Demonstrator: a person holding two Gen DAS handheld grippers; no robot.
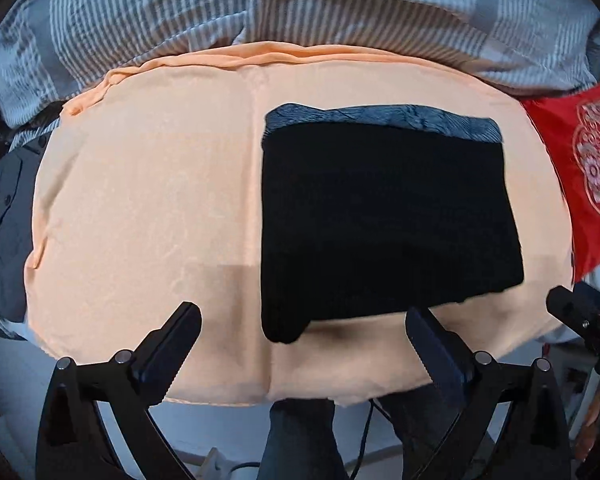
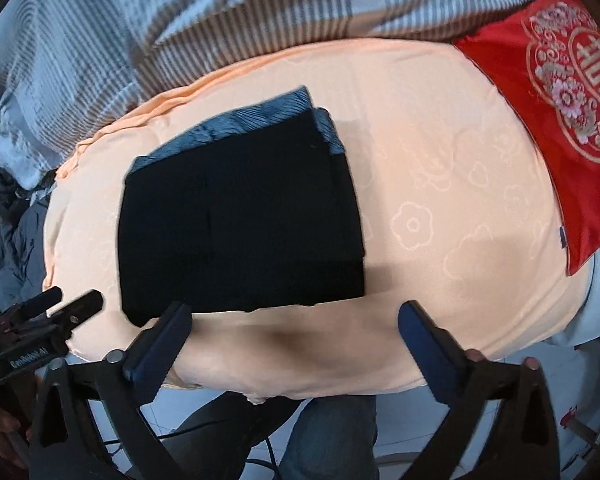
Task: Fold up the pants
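The left gripper (image 1: 302, 318) has its two black fingers spread wide with nothing between the pads; it hangs above the near edge of the peach cloth (image 1: 140, 208), and its right finger (image 1: 430, 332) sits just in front of the pants' near edge without touching. The right gripper (image 2: 294, 320) is likewise spread wide and holds nothing, its left finger (image 2: 168, 328) over the near hem of the pants (image 2: 240, 220). The pants lie folded into a compact black rectangle on the peach cloth, a strip of blue-grey ribbed fabric (image 1: 384, 118) showing along the far edge. Beyond the cloth lies a striped grey-and-white duvet (image 1: 180, 20), and a red cushion with gold embroidery (image 2: 560, 100) rests at the cloth's right end. The person's legs in jeans (image 2: 332, 436) stand below the cloth's near edge
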